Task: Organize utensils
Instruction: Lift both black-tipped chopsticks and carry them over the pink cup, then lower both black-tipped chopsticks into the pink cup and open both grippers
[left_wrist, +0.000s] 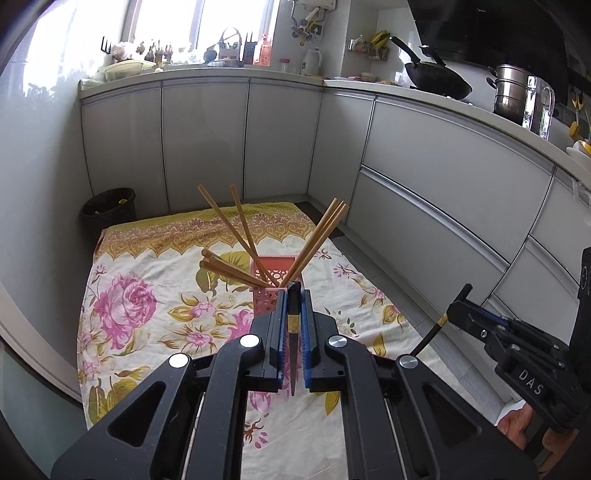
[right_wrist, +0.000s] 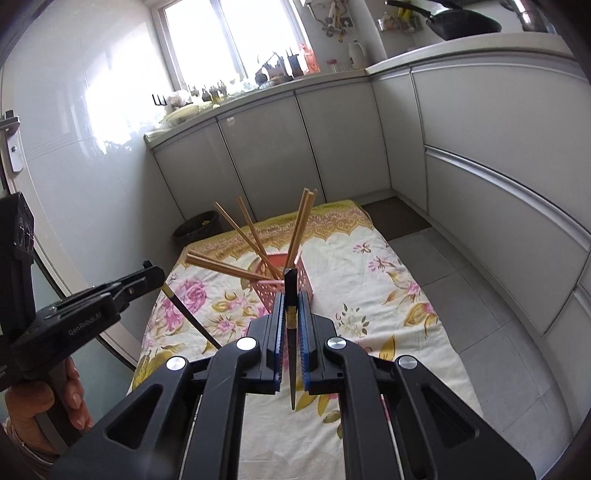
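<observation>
Both grippers are loaded, so the step in hand looks like the carry toward the holder. The left gripper (left_wrist: 293, 295) has its blue pads pressed together on 1 black chopstick (left_wrist: 293, 332), which stands nearly upright between them, blunt end up and tapered tip hanging below the jaws. The right gripper (right_wrist: 291, 295) pinches a second black chopstick (right_wrist: 291, 325) the same way; in the left wrist view it shows at about 4 o'clock, apart from the left one.

The target — a pink perforated basket (left_wrist: 275, 267) — stands on the floral cloth (left_wrist: 147, 295) spread over the kitchen floor, and sits at 12 o'clock just beyond each gripper's fingertips. It already holds several wooden chopsticks (left_wrist: 229, 221), fanned out toward 10, 11 and 1 o'clock.

The next move probably calls for bringing each tip over the basket's open mouth, aiming for the gap between the leaning wooden sticks, then lowering before the pads part. The likely snag is a tip catching the rim or knocking a wooden stick — the basket looks light enough to tip.
</observation>
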